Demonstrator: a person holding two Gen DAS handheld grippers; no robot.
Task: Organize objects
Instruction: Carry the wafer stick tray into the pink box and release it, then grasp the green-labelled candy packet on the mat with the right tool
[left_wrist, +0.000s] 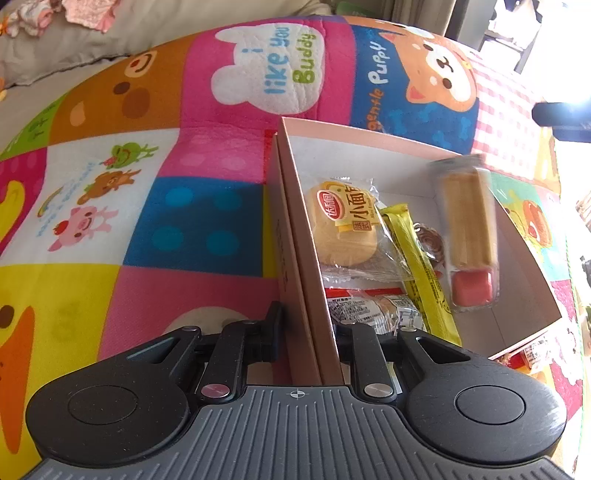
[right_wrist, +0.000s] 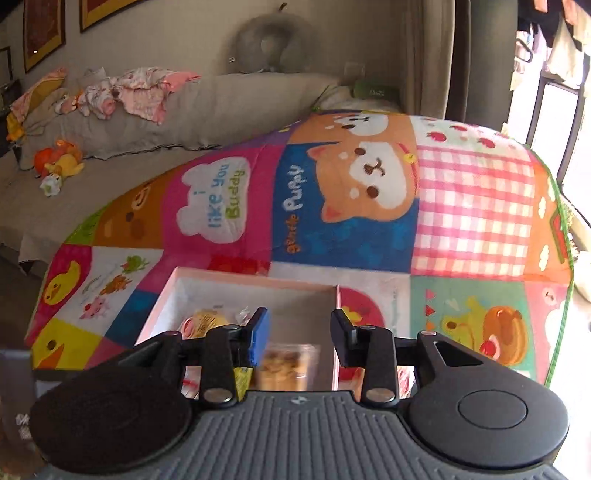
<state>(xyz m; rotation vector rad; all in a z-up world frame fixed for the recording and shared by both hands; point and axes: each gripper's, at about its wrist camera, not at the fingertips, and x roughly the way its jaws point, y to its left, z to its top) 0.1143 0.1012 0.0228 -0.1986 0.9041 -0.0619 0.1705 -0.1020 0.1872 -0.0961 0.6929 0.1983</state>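
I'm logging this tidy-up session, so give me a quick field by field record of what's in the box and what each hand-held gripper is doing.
surface: colourful cartoon patchwork mat
container: open pink cardboard box
contents: round wrapped yellow bun; long yellow sachet; clear pack of wafer sticks, blurred, apparently mid-drop
left hand-held gripper: clamped on the box's side wall
right hand-held gripper: open, empty, above the box

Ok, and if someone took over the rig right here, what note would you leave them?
Left gripper: fingers clamped on the pink box left wall, steadying it.
Right gripper: open, empty, above the box.
In the box: bun, yellow stick pack, biscuit pack, red-and-white packet.
Left: at least one loose packet lies beside the box's near corner; box it.
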